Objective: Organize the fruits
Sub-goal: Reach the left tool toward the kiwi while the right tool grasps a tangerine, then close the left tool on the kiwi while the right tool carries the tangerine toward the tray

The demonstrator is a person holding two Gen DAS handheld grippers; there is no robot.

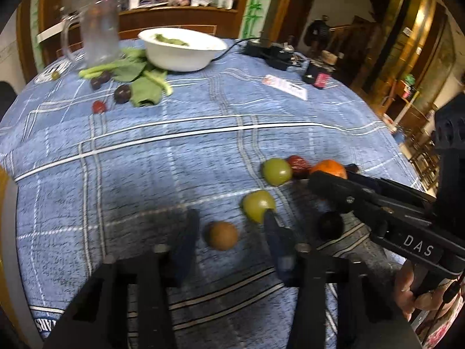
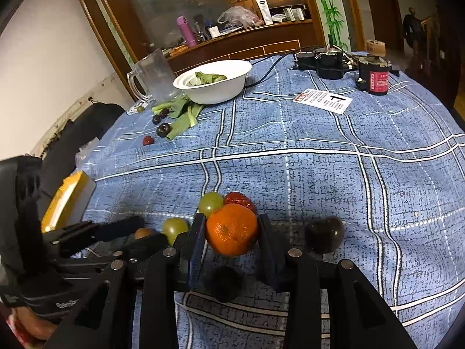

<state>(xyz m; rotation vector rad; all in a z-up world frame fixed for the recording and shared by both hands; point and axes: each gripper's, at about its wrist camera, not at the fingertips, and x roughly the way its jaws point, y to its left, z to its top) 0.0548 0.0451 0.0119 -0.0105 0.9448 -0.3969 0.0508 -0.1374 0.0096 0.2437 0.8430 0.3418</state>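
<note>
My right gripper (image 2: 231, 226) is shut on an orange mandarin (image 2: 232, 229), just above the blue plaid tablecloth (image 2: 319, 160). Behind it lie a green grape (image 2: 210, 202) and a red fruit (image 2: 239, 199); a dark plum (image 2: 324, 234) lies to its right and another dark fruit (image 2: 223, 283) below it. My left gripper (image 1: 229, 229) is open around a small brown fruit (image 1: 222, 235), with a green grape (image 1: 257, 205) at its right fingertip. A second green grape (image 1: 276, 171), the red fruit (image 1: 298, 164) and the mandarin (image 1: 328, 168) lie beyond.
At the far left stand a white bowl (image 2: 232, 87) with greens, loose leaves (image 2: 183, 113), several dark plums (image 2: 163, 129), a small red fruit (image 2: 147, 140) and a glass mug (image 2: 154, 77). A card (image 2: 322, 100), a red-labelled jar (image 2: 375, 77) and cables lie at the back right.
</note>
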